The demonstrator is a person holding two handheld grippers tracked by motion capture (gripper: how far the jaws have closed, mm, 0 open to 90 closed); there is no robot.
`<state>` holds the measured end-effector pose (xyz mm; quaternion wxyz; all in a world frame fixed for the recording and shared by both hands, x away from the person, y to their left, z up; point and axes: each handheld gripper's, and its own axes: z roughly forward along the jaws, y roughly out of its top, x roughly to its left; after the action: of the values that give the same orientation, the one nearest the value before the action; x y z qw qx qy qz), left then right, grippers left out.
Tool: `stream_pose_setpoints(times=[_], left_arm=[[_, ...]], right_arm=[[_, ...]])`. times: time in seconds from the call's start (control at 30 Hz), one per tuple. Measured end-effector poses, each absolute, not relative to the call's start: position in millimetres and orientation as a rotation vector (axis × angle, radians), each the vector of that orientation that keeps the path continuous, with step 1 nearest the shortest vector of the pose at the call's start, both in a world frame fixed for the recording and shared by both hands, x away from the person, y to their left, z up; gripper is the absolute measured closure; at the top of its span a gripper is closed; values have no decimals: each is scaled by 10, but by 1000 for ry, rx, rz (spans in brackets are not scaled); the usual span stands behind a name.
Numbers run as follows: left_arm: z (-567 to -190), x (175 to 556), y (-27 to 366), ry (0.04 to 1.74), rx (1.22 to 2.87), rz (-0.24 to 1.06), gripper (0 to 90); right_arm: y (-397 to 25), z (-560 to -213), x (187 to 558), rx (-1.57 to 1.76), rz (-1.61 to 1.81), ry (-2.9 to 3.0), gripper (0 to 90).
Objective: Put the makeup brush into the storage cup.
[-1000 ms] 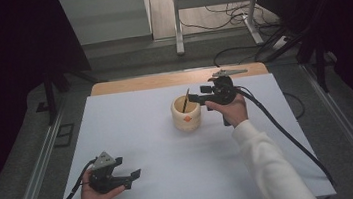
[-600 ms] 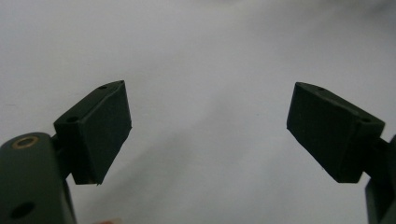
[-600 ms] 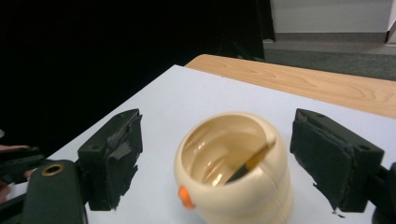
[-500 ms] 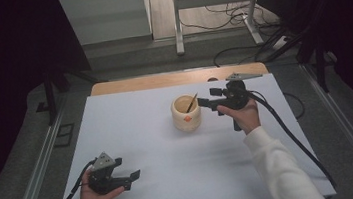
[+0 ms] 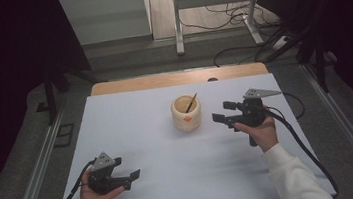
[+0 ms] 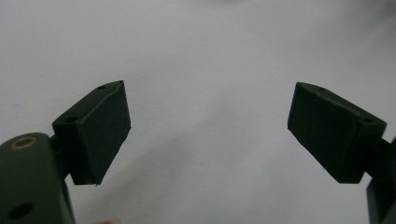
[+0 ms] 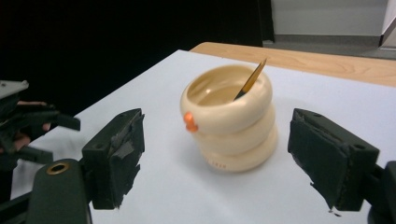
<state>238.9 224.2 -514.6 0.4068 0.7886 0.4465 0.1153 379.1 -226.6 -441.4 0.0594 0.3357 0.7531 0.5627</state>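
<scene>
Left gripper (image 5: 134, 177): nearest the table's front edge, well left of and nearer than the cup; held in a hand (image 5: 95, 197); jaws spread wide, nothing between them; bare white surface under them in the left gripper view (image 6: 208, 126).
Right gripper (image 5: 222, 113): just right of the cup, apart from it; held in a hand (image 5: 260, 133); jaws spread wide, pointed at the cup, pinching nothing; cup framed between them in the right gripper view (image 7: 215, 154).
Cable (image 5: 303, 150): black, trailing from the right gripper toward the table's front right corner.
Cup (image 5: 186, 113): cream, ribbed in three stacked rings, small orange knob on its side (image 7: 190, 122); upright on the white table cover, near the middle, toward the far side.
Brush (image 5: 191, 103): slim wooden handle, leaning inside the cup, tip above the rim (image 7: 252, 77).
Table cover (image 5: 143, 133): white sheet under the cup.
Wooden tabletop (image 5: 162, 81): bare strip beyond the cup, along the far edge.
</scene>
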Motion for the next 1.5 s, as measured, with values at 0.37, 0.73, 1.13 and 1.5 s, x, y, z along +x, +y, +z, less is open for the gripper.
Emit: stream_pose_setpoints(times=[0.37, 0.73, 1.13, 1.5], left_arm=[[-5138, 2382, 2249, 1116, 1988, 297, 134], [-5140, 2385, 2247, 1114, 1987, 298, 134], [-5147, 2384, 2242, 1114, 1991, 301, 133], [-5149, 2389, 2242, 1113, 1992, 301, 133]], right_arm=[[-2472, -4576, 3509, 1020, 1661, 2332, 214], [-2843, -4803, 3229, 1101, 1590, 2323, 215], [-3065, -4957, 3032, 1122, 1497, 2303, 232], [-3147, -5005, 2982, 1108, 1455, 2299, 234]])
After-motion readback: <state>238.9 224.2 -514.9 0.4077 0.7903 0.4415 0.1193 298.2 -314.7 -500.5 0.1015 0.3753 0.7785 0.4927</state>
